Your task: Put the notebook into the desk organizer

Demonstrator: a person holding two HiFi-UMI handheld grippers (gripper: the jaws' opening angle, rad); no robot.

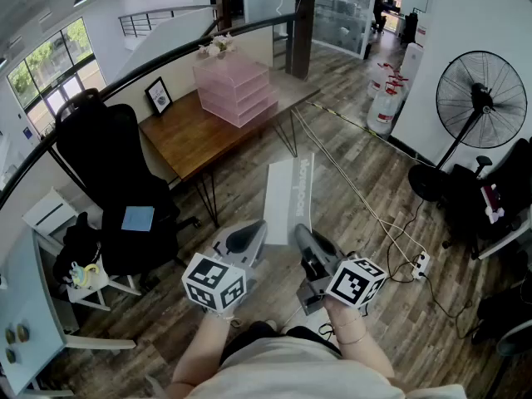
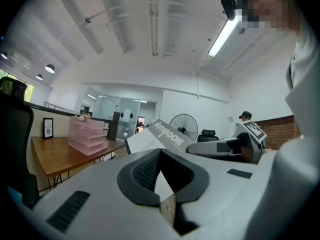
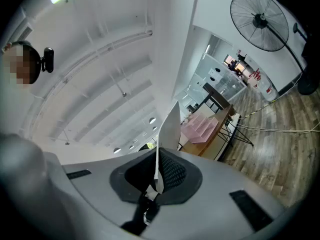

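Note:
A white and grey notebook point(image 1: 291, 191) with "Notebook" printed on its cover hangs in the air over the wooden floor, in front of the person. My left gripper point(image 1: 252, 238) is shut on its lower left edge, and a page runs down between the pads point(image 2: 147, 169). My right gripper point(image 1: 304, 241) is shut on the lower right edge, where the notebook point(image 3: 169, 129) shows edge-on between the pads. The pink desk organizer point(image 1: 235, 90) stands on the wooden desk point(image 1: 187, 140) farther ahead, well beyond the notebook point(image 2: 160, 136). The organizer point(image 2: 89, 136) also shows in the left gripper view.
A black office chair point(image 1: 116, 181) with a blue item on its seat stands to the left. A picture frame point(image 1: 159, 96) leans at the desk's back. A standing fan point(image 1: 480, 98), water bottles point(image 1: 384, 106) and floor cables with a power strip point(image 1: 420, 264) lie to the right.

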